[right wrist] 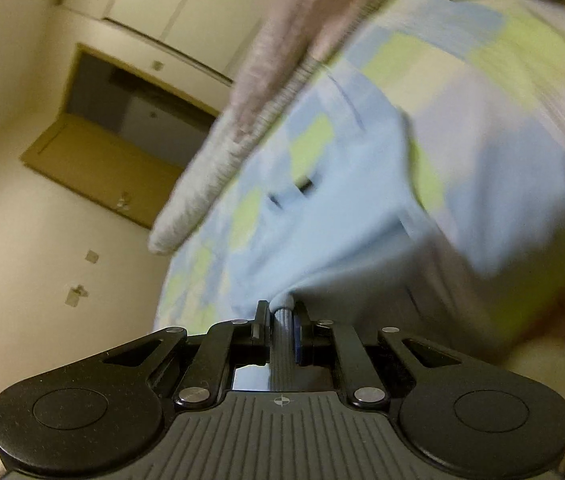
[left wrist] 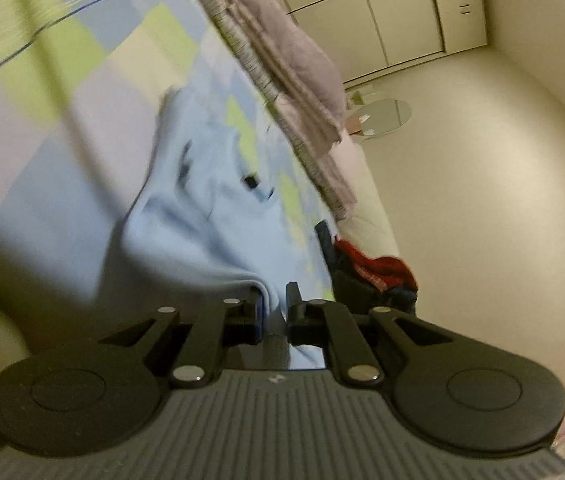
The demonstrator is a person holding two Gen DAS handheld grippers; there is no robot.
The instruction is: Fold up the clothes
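A: Why is the pale blue cotton garment (left wrist: 202, 216) stretched like that across the checked blue, green and cream bedspread (left wrist: 94, 92)?

B: Each claw pinches one bottom corner. The left gripper (left wrist: 273, 304) has its jaws narrowed onto the hem edge, and the right gripper (right wrist: 282, 314) clamps a bunched, ribbed bit of the hem (right wrist: 282, 344). Held apart, they keep the cloth taut and lifted at the near end, while the collar end lies on the bed.

A: To fold it?

B: Likely to bring the hem over toward the collar. The dark and red clothes pile (left wrist: 374, 276) waits beside it, near the bed's edge.
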